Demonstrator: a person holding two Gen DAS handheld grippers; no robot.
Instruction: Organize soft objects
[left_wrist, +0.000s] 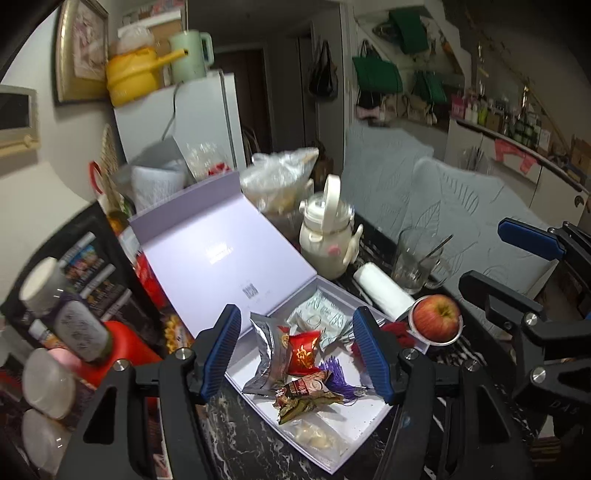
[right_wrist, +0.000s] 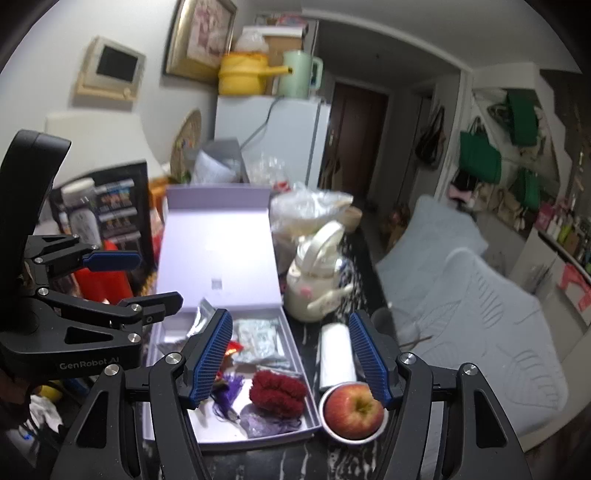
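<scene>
So both grippers are hovering empty over the lavender gift box (left_wrist: 343, 435), which sits open on the dark marbled table (left_wrist: 240, 435) with its lid (left_wrist: 221, 251) flipped up and leaning back. The left gripper (left_wrist: 295, 354) has its jaws spread wide with nothing between them, and the right gripper (right_wrist: 291, 360) is spread wide and empty too. The soft stuff looks mostly in the box already: a silver foil pouch (left_wrist: 267, 354), a red packet (left_wrist: 303, 352), a purple tassel (left_wrist: 338, 380), a pale printed sachet (left_wrist: 319, 314), plus the fuzzy red pom-pom thing (right_wrist: 277, 393) and a small purple mesh pouch (right_wrist: 260, 424) showing in the right view. My read is we're in the tidying stage, either between picks or arranging what's inside, can't tell which. Next move probably wants a gentle straight-down pinch on one limp item, since these will crumple and drag their neighbours. Room-wise it's tight: the raised lid blocks the far-left side, the apple (right_wrist: 355, 410) in its little dish sits just beside the box's right wall, with a white roll (right_wrist: 337, 349) and a cream teapot (right_wrist: 314, 280) behind it. Bottles (left_wrist: 79, 328) crowd the left. Coming in from above is the only open way.
</scene>
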